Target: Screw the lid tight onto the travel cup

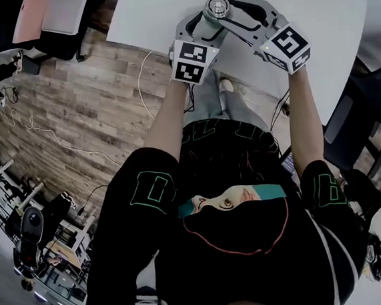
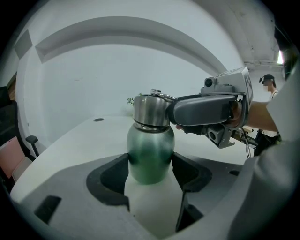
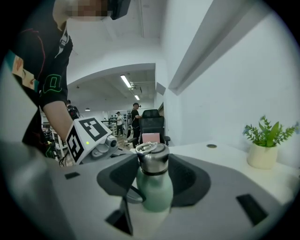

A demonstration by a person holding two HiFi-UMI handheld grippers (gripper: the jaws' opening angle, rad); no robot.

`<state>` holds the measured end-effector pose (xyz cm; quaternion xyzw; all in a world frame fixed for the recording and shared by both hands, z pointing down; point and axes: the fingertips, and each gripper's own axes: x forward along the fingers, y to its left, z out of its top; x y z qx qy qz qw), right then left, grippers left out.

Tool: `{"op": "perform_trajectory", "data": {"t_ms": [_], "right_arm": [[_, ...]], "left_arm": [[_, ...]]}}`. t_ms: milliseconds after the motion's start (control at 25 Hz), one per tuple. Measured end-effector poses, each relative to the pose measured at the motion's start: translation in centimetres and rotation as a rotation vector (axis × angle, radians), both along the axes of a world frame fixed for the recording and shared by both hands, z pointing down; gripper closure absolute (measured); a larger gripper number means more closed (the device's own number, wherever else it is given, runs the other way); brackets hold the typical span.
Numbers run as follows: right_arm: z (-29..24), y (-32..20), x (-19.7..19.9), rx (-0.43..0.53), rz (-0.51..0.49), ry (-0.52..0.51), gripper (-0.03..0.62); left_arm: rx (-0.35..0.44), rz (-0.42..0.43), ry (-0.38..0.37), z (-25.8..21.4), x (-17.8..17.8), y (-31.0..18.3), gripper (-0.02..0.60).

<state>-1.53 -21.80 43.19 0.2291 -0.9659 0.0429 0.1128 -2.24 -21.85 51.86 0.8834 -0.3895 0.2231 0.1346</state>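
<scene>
A travel cup stands on the white table (image 1: 313, 29), with a mint-green body (image 2: 150, 150) and a steel lid (image 2: 150, 110). My left gripper (image 2: 150, 161) is shut on the green body, its dark pads pressing both sides low down. From the right, my right gripper (image 3: 153, 161) is shut on the lid (image 3: 153, 159), with the body (image 3: 154, 190) below its pads. In the head view both grippers meet at the cup (image 1: 217, 6), near the table's front edge. The left gripper's marker cube (image 3: 84, 137) shows behind the cup.
A small potted plant (image 3: 265, 145) stands on the table to the right of the cup. A round cable hole (image 3: 212, 146) lies in the tabletop behind it. An office chair (image 3: 152, 124) and people stand further back. Cables run over the wooden floor (image 1: 73, 119).
</scene>
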Motion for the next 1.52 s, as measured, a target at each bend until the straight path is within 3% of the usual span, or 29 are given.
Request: {"op": "perform_trajectory", "data": {"t_ms": [280, 560, 680, 800, 960, 1120, 1520], "right_arm": [[0.0, 0.2, -0.4, 0.034, 0.174, 0.068, 0.39], [0.0, 0.4, -0.3, 0.018, 0.445, 0.056, 0.388], [0.1, 0.7, -0.4, 0.004, 0.505, 0.033, 0.387], [0.3, 0.8, -0.5, -0.007, 0.472, 0.005, 0.387], [0.2, 1.0, 0.0, -0.009, 0.351, -0.029, 0.353], [0.0, 1.3, 0.6, 0.006, 0.202, 0.008, 0.353], [-0.3, 0.1, -0.4, 0.02, -0.036, 0.065, 0.37]], "left_arm": [[-0.005, -0.006, 0.001, 0.0, -0.2, 0.0, 0.278], [0.0, -0.013, -0.015, 0.1, 0.0, 0.0, 0.279], [0.003, -0.014, -0.022, 0.0, -0.2, 0.3, 0.279], [0.0, -0.015, -0.023, 0.3, -0.3, 0.4, 0.281], [-0.001, -0.015, -0.023, 0.4, -0.1, 0.3, 0.281], [-0.003, -0.016, -0.022, 0.3, 0.1, 0.3, 0.281], [-0.011, -0.011, -0.028, 0.6, -0.2, 0.2, 0.282]]}}
